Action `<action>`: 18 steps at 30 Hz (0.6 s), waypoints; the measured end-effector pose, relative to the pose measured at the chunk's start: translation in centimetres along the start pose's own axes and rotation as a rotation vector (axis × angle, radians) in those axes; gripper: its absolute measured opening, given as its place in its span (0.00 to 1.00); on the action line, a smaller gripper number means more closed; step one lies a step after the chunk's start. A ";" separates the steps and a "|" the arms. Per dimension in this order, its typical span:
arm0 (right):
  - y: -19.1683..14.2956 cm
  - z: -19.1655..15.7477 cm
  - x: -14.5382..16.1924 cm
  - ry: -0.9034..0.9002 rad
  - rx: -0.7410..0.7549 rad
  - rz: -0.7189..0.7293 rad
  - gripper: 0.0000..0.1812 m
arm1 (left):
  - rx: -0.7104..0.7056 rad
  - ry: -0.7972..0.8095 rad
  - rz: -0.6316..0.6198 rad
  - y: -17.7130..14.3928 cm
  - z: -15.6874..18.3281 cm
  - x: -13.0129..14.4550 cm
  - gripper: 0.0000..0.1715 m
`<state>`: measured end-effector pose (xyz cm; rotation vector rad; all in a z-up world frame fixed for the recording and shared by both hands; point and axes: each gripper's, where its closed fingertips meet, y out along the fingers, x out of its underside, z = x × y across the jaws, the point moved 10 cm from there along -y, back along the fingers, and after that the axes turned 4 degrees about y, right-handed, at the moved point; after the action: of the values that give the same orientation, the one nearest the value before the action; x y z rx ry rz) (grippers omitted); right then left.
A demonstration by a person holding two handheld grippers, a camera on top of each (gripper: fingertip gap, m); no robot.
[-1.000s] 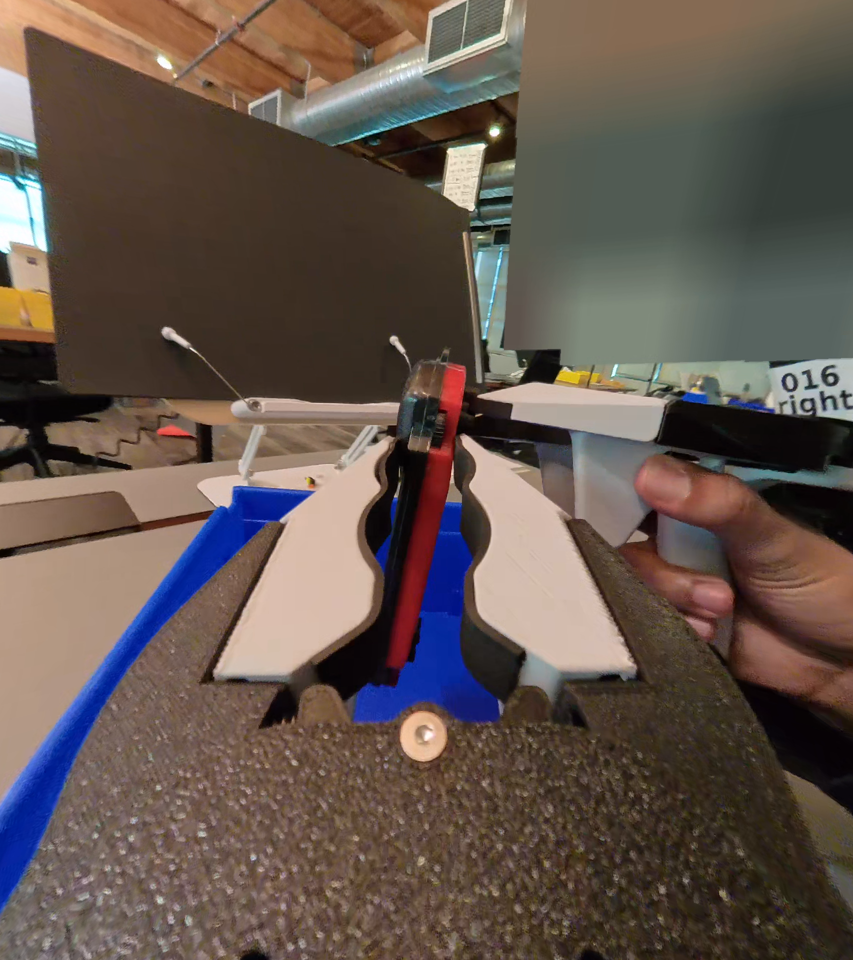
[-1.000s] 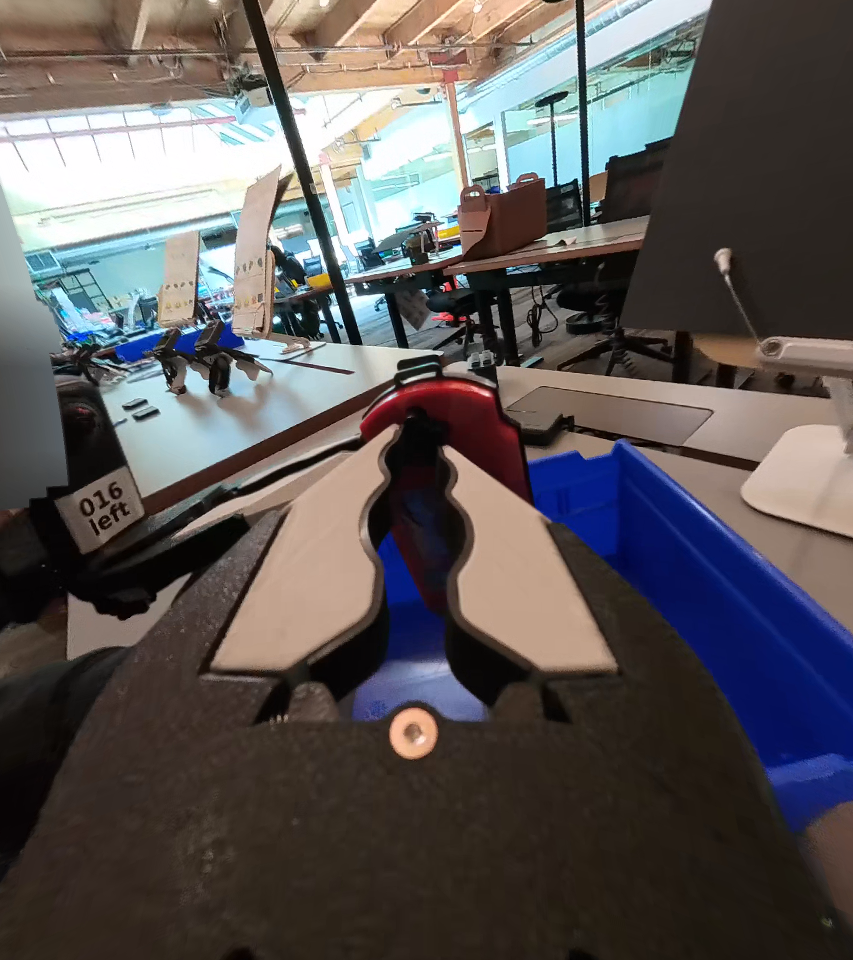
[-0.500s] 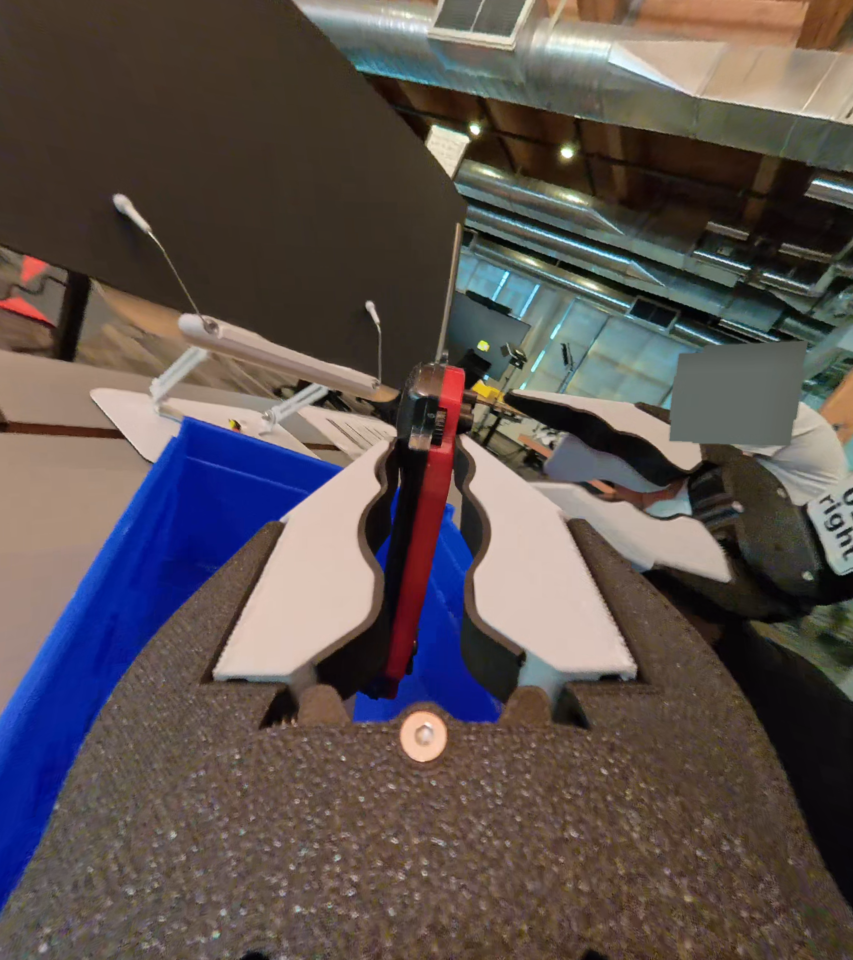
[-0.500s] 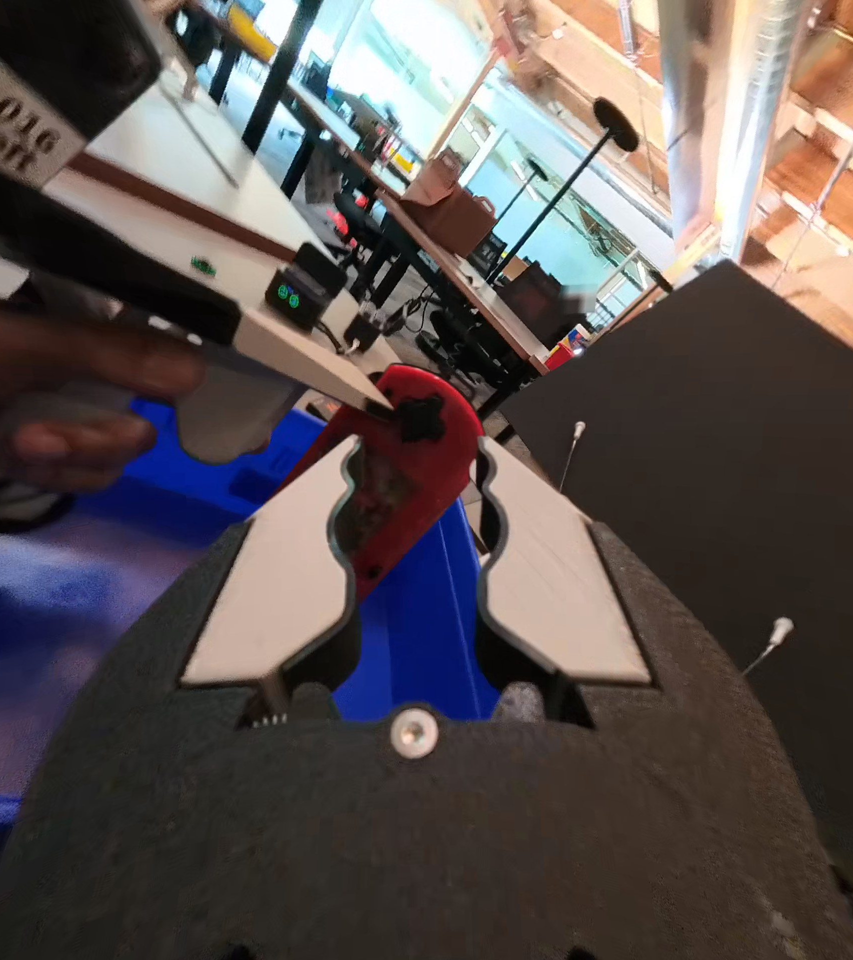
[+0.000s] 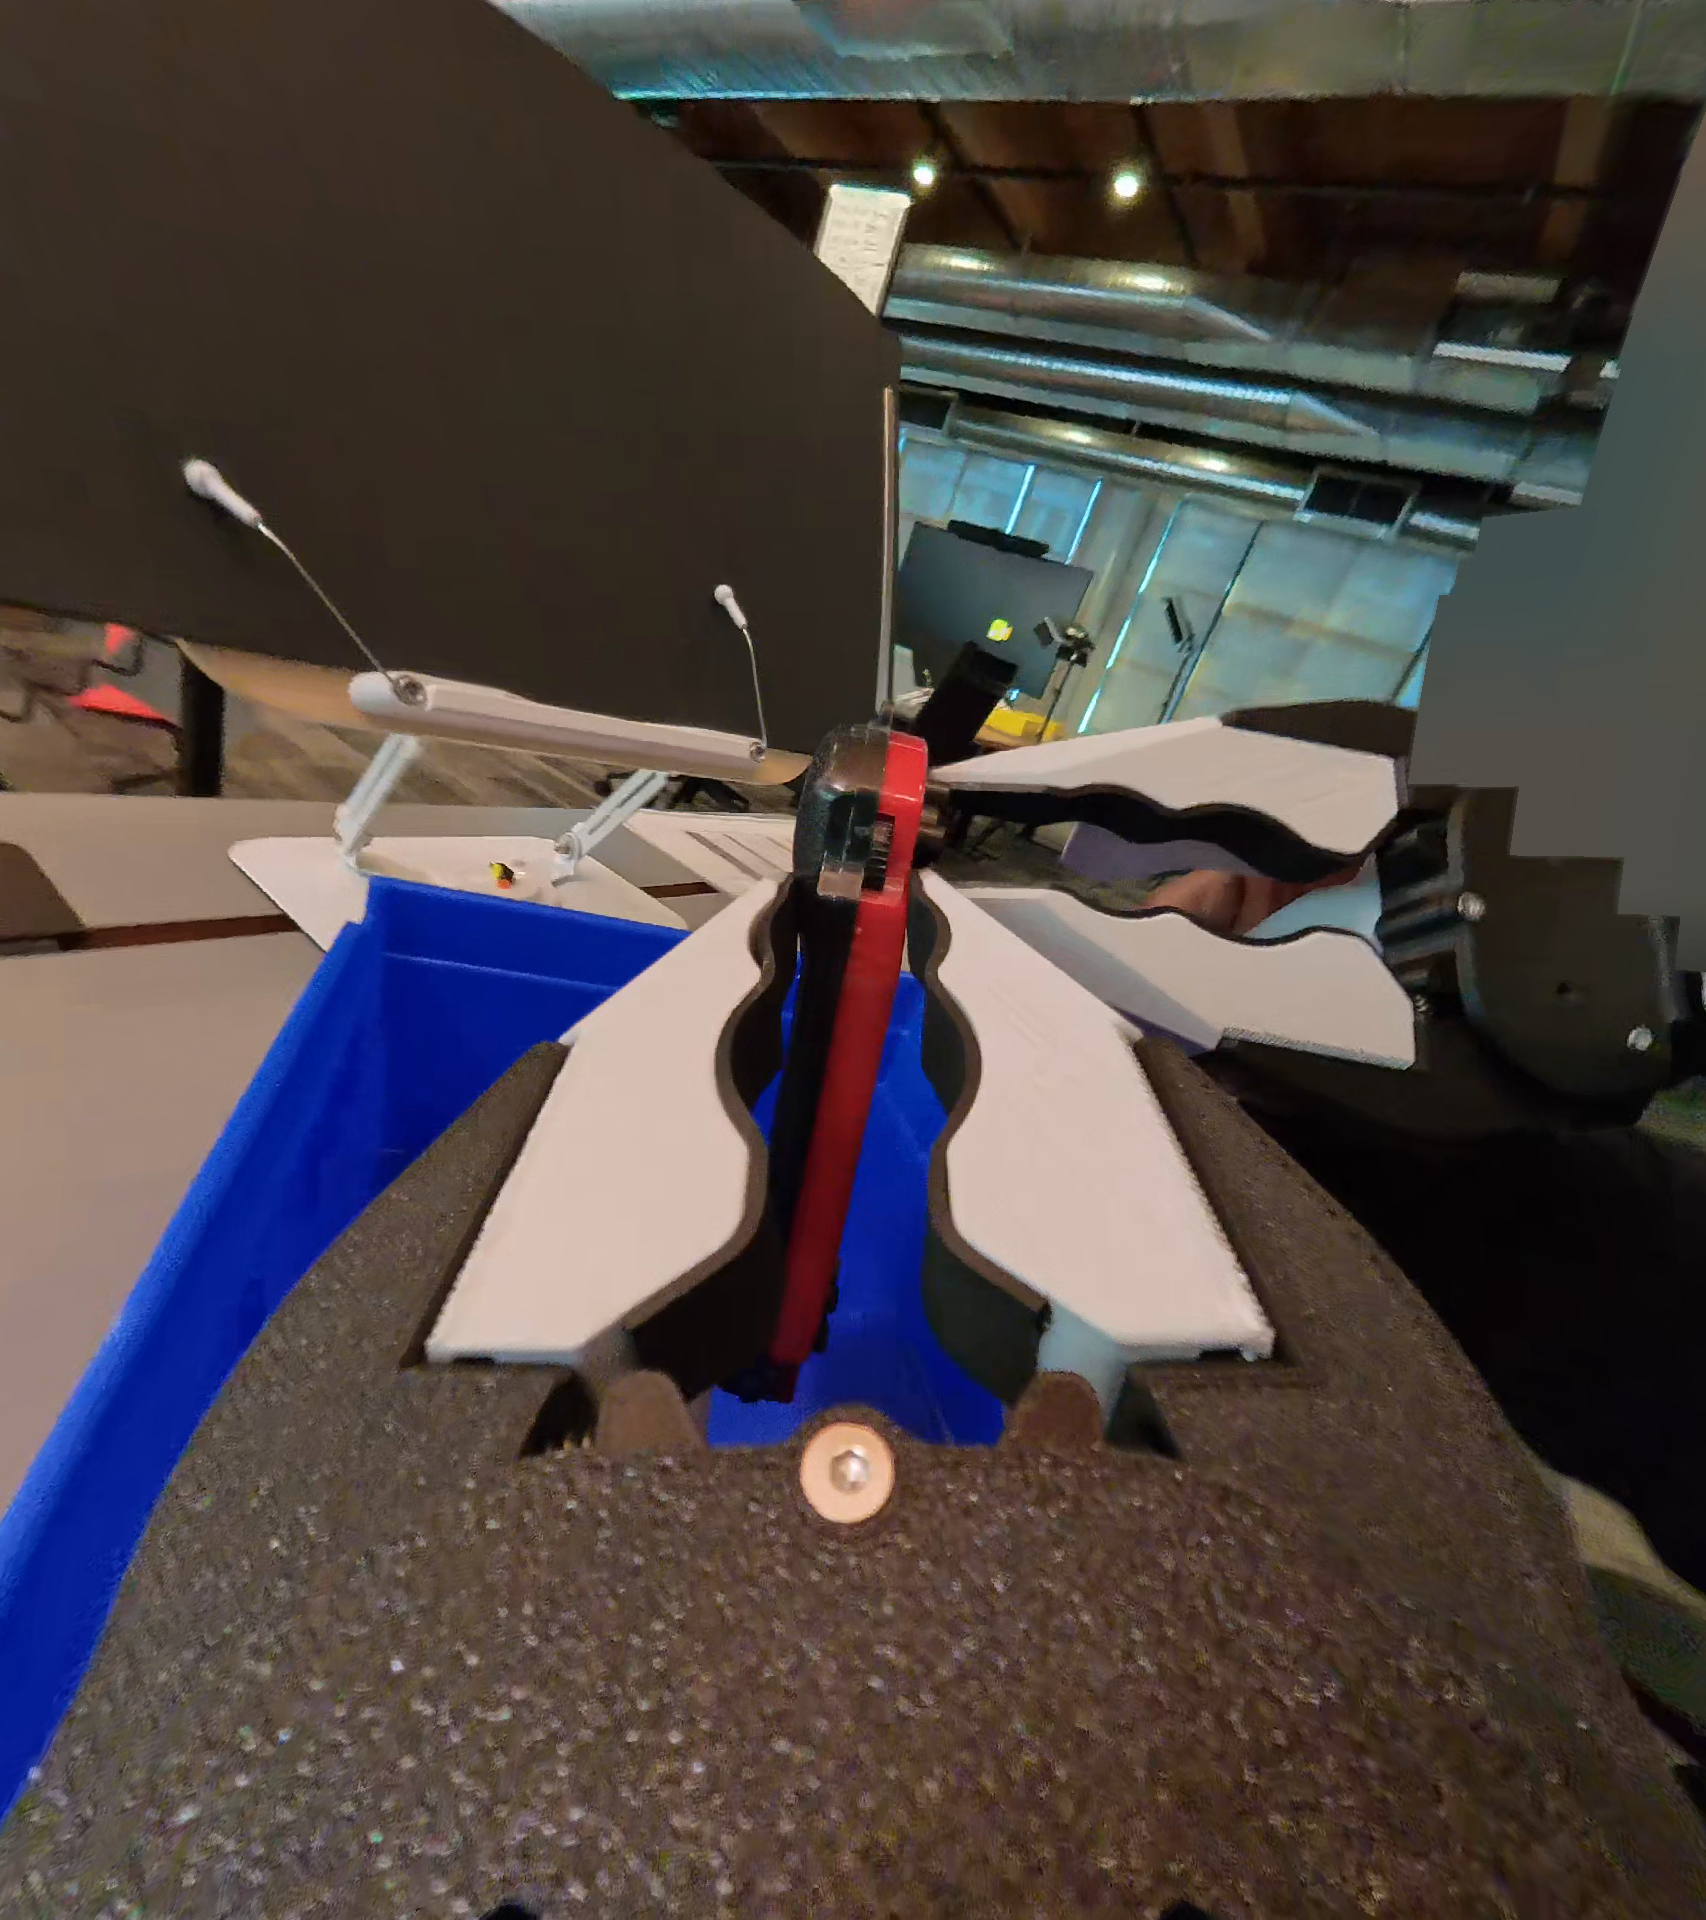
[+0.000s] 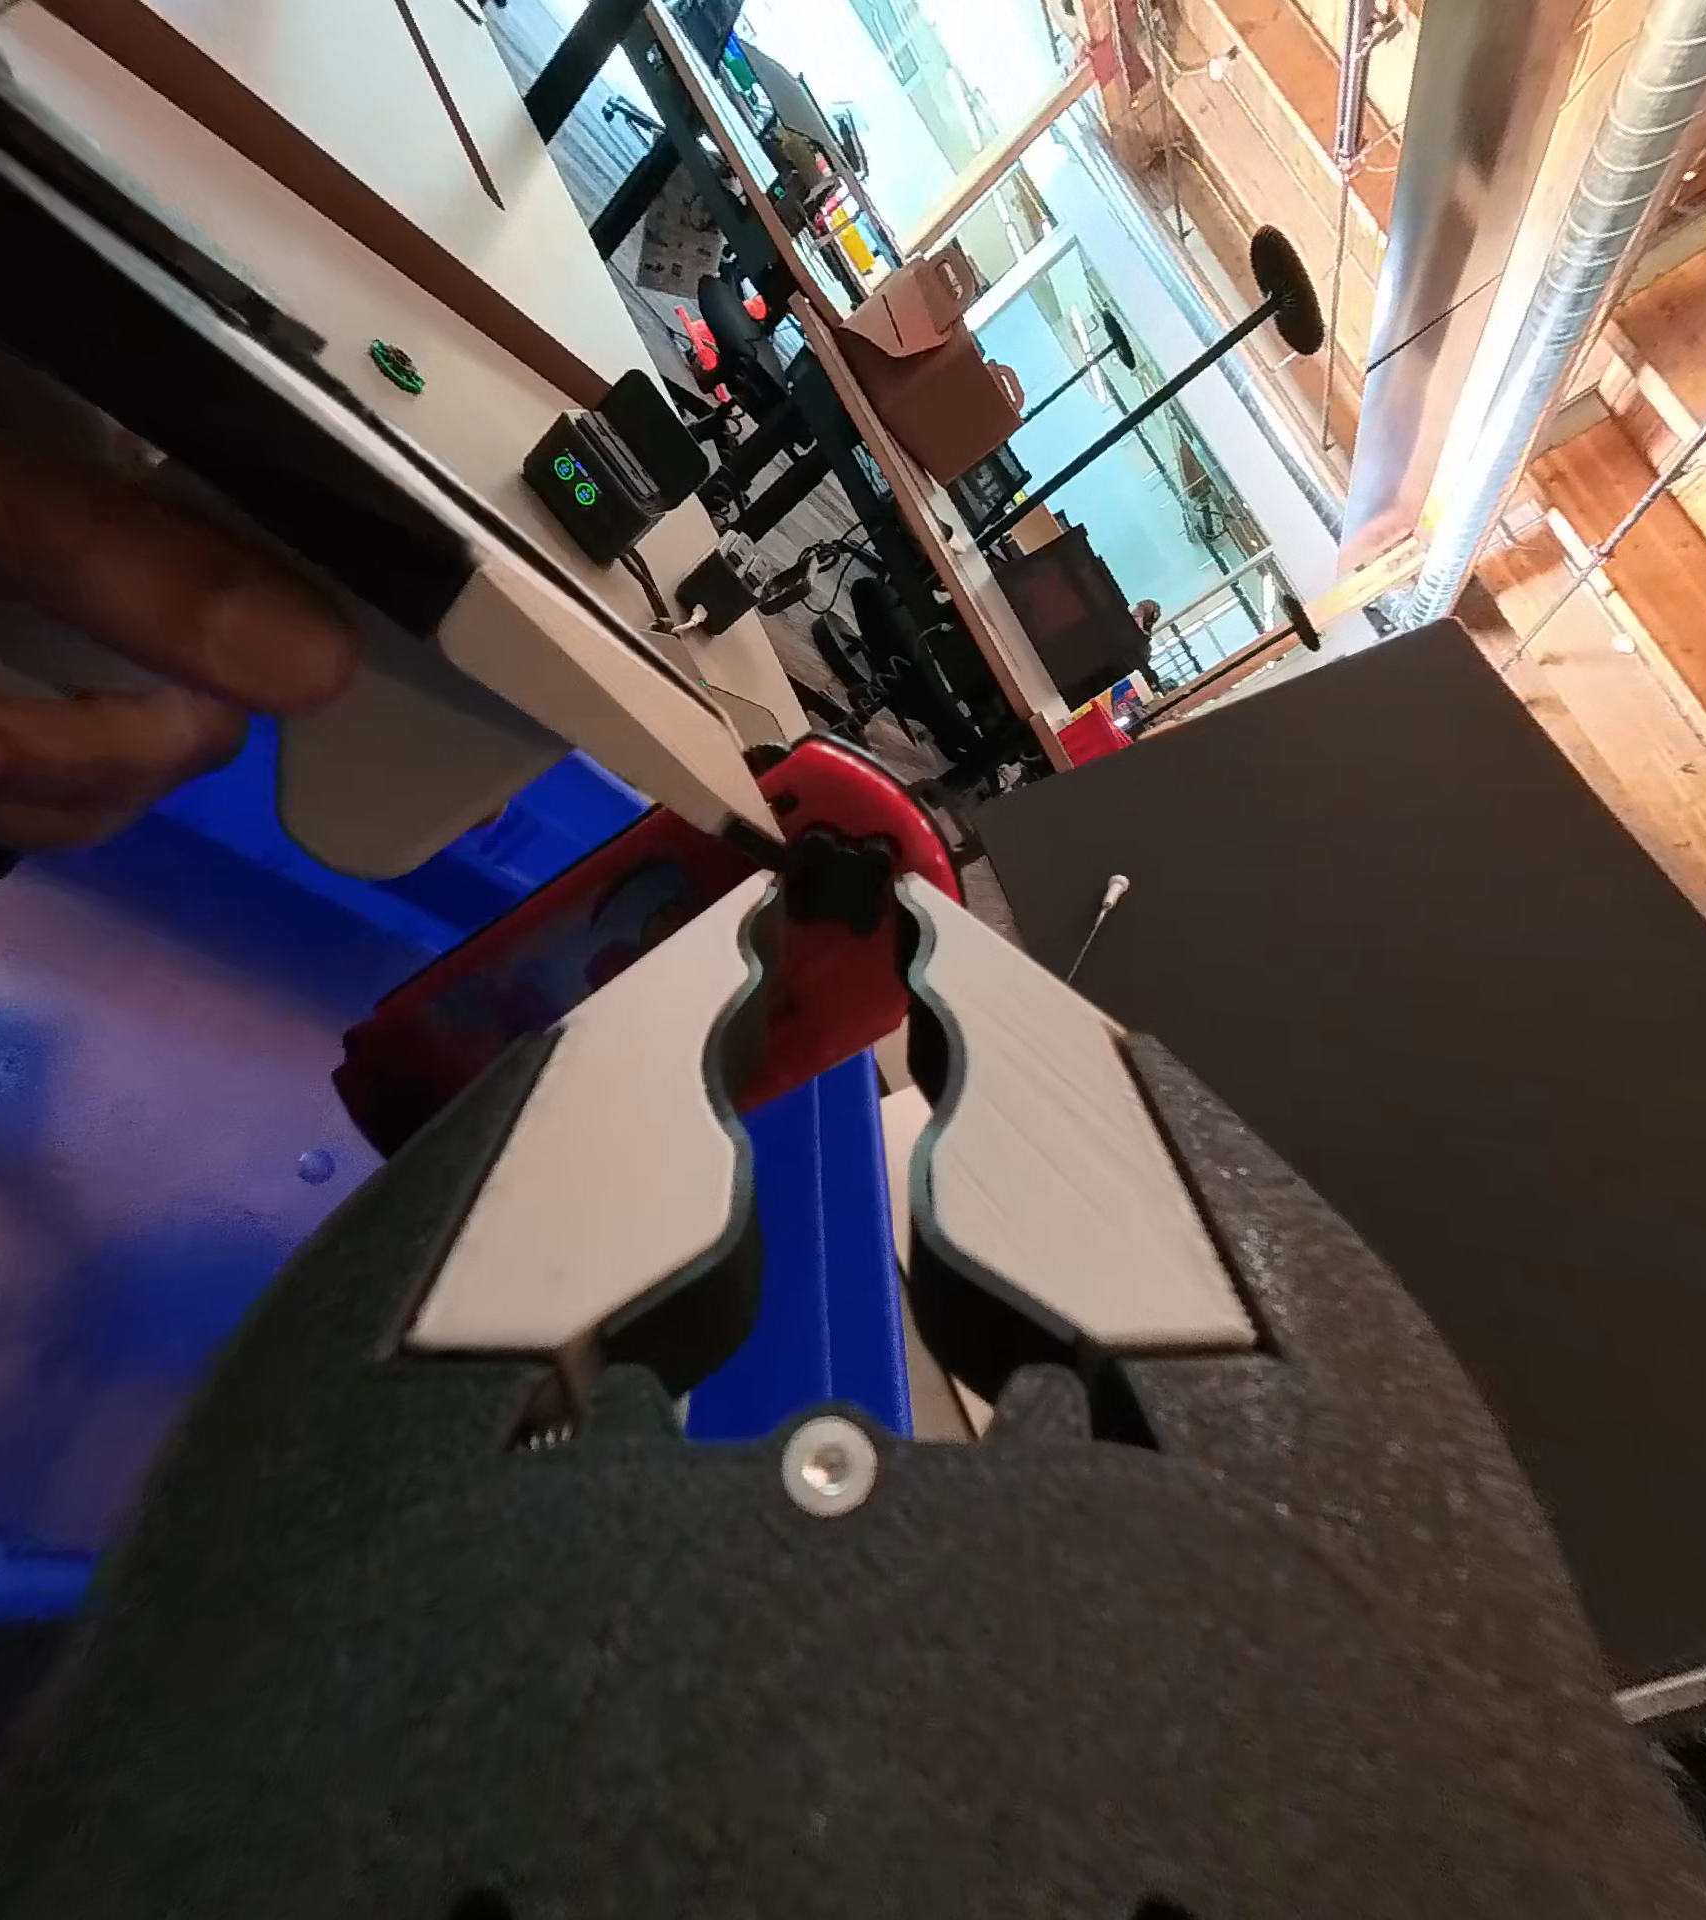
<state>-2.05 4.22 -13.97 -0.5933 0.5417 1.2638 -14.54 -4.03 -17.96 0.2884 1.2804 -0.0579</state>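
Left gripper (image 5: 854, 894) is pinching a flat red device (image 5: 870, 987) edge-on between its white fingers (image 5: 641, 1153), jaws closed onto it near the tips. The device is thin: red shell on one face, black layer on the other, with a dark clear-edged block at its top end. It stands roughly upright over a blue bin (image 5: 236, 1174), lower end hanging inside the gripper throat above the bin floor.

Right gripper (image 6: 833, 894) comes in from the side, tips closed around a small black lobed knob (image 6: 833, 883) on the rounded end of the red device (image 6: 828, 997). From this side the device shows a broad red face with a faint dark print. A hand (image 6: 70, 665) grips the left unit's handle.

Behind: white stand (image 5: 516, 790) with two thin antenna-like wires, black panel (image 5: 392, 343), beige tabletop (image 5: 28, 1143), black charger box (image 6: 610, 473) with green lights.
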 end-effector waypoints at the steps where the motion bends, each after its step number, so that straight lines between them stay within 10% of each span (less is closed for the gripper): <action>1: -0.1 0.1 0.1 -0.002 -0.011 0.003 0.11 | -0.008 0.037 -0.005 0.0 0.2 0.0 0.12; 18: -0.1 0.8 0.9 0.270 -0.094 -0.035 0.07 | -0.075 0.120 -0.039 0.2 0.7 0.3 0.11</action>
<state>-1.68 5.34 -13.99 -0.8563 0.6949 1.1883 -13.73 -3.95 -18.03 0.2047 1.4038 -0.0264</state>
